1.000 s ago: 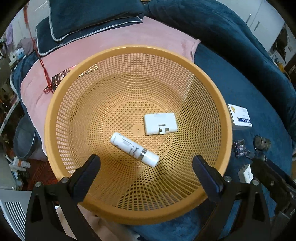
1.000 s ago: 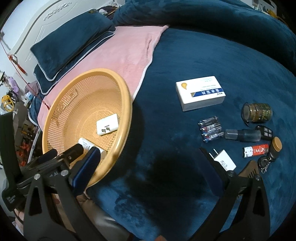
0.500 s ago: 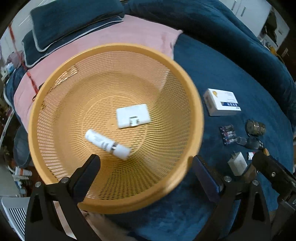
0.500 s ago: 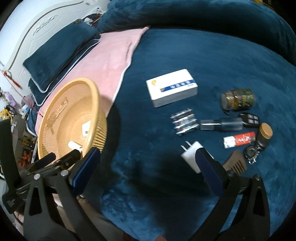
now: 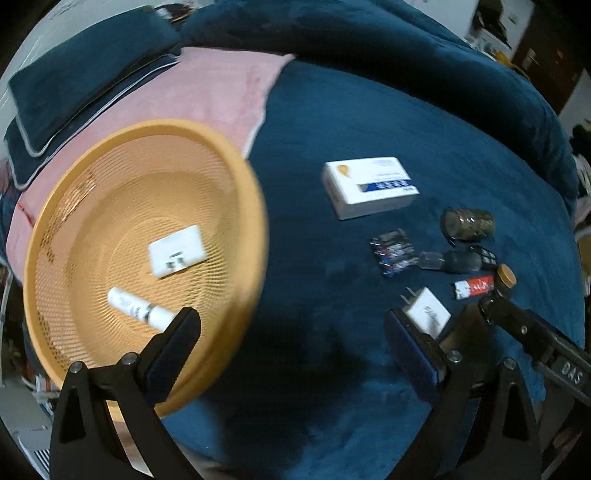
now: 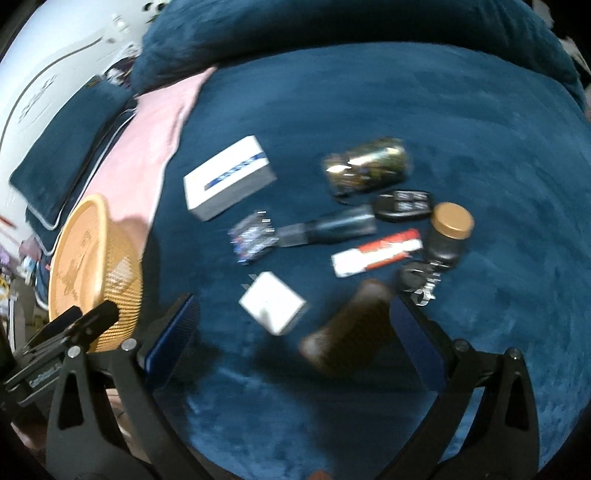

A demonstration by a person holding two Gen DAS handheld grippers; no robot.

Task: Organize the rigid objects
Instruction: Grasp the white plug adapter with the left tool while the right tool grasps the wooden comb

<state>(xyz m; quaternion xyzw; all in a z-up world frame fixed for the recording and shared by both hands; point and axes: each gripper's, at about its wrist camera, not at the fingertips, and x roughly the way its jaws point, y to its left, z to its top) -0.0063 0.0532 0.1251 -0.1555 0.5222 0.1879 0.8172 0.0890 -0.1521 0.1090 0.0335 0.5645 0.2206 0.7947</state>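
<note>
An orange mesh basket (image 5: 255,206) sits on the left of the blue bed cover and holds a white charger (image 5: 177,254) and a white tube (image 5: 140,310). My left gripper (image 5: 293,328) is open over the cover beside the basket's right rim, holding nothing. My right gripper (image 6: 293,314) is open just above a white plug adapter (image 6: 273,306) and a brown comb (image 6: 354,328), both between its fingers. Beyond them lie batteries (image 6: 255,236), a dark bottle (image 6: 332,227), a red-and-white tube (image 6: 376,253), a gold-capped bottle (image 6: 448,232), a key fob (image 6: 402,205), a jar (image 6: 369,164) and a white box (image 6: 229,177).
A pink blanket (image 5: 221,92) and dark blue pillows (image 5: 85,70) lie behind the basket. A thick rolled blue duvet (image 6: 332,33) borders the far side. Bare blue cover stretches to the right of the objects. The image is motion-blurred.
Both views have swung right, away from the basket and toward the loose objects. My right gripper has come close over the adapter and comb. Both grippers stay open.
</note>
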